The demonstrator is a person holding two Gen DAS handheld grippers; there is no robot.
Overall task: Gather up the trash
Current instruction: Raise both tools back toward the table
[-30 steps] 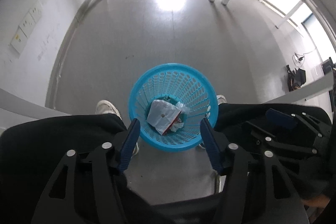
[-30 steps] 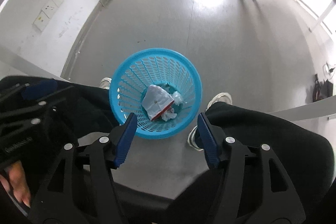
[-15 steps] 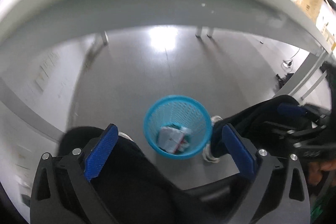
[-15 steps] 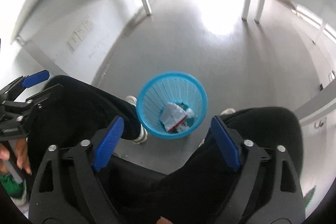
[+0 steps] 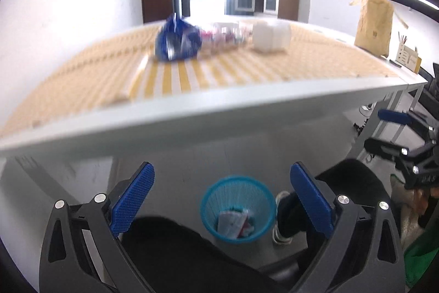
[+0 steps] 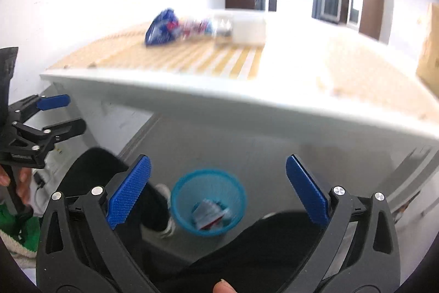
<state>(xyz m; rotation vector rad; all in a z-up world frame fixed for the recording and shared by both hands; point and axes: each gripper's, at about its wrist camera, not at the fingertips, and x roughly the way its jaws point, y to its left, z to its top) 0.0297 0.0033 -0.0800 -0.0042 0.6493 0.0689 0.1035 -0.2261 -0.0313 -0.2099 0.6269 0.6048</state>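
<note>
Table edge (image 5: 219,111) crossed mid-frame above bin (image 5: 238,208) | tabletop litter (image 5: 177,39) blurred, perhaps wrappers | left gripper (image 5: 222,199) spread empty; right gripper (image 6: 218,188) opening, empty.

A blue mesh bin (image 5: 238,209) stands upright on the floor holding crumpled wrappers (image 5: 231,221); a blue bag (image 5: 177,40) lies on the table.

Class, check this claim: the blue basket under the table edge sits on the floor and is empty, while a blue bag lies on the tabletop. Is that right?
Not quite. The blue basket is not empty: crumpled wrappers lie in its bottom, as the left wrist view shows. It does sit on the floor, and the blue bag does lie on the tabletop.
</note>
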